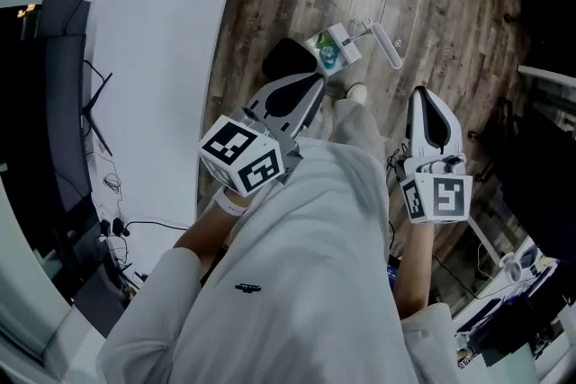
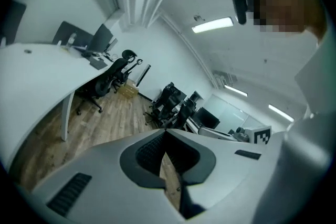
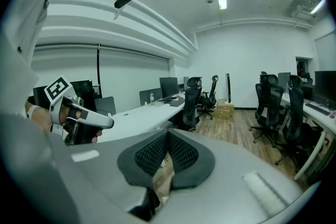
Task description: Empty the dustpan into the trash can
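On the wood floor ahead of my feet lies a small white dustpan (image 1: pixel 335 48) with something teal in it, its white handle (image 1: pixel 388 45) pointing right. A black rounded object (image 1: pixel 286 58) sits just left of it; I cannot tell whether it is the trash can. My left gripper (image 1: pixel 310 90) is held over that spot, jaws shut with nothing between them (image 2: pixel 167 135). My right gripper (image 1: pixel 424 96) hangs further right, also shut and empty (image 3: pixel 168 136). Neither gripper touches the dustpan.
A long white desk (image 1: pixel 162 31) runs along the left, with cables on the floor beside it. Black office chairs (image 3: pixel 193 99) and more desks (image 3: pixel 142 113) stand farther off. Cardboard boxes (image 3: pixel 224 108) sit by the far wall.
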Motion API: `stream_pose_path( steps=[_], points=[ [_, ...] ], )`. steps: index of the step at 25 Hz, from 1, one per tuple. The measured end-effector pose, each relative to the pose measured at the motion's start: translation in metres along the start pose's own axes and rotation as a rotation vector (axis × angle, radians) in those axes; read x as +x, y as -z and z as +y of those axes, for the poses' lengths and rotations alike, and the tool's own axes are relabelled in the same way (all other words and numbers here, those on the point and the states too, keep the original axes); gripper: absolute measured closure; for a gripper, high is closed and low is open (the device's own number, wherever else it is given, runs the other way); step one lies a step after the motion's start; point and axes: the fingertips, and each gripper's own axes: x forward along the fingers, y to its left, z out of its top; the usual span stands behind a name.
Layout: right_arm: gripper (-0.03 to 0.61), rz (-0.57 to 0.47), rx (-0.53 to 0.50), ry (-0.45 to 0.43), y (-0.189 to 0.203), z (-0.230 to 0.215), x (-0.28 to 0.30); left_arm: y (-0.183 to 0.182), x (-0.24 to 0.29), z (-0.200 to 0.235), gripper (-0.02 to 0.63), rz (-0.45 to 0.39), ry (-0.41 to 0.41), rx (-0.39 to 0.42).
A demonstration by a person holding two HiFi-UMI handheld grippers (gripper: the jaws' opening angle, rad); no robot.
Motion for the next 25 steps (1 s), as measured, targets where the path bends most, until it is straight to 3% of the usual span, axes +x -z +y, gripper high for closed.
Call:
stream_pose_path(
  steps=[9,12,17,25],
  points=[
    [0.566,0.052,-0.024,-0.039,0.013,-0.013,0.025,0.023,0.024,0.018,0.607,0.036,-0.057,-0.049],
    [0.484,0.066,-0.018,-0.091,0.014,-0.011,0.038,0.029,0.036,0.022,0.607,0.044,-0.060,-0.064],
    [0.422,0.106,-0.042,-0.139,0.030,-0.010,0.060,0.037,0.053,0.033,0.607,0.060,-0.063,-0.093],
    [0.384,0.201,-0.074,-0.172,0.062,-0.018,0.094,0.048,0.074,0.056,0.607,0.073,-0.087,-0.133]
  ],
)
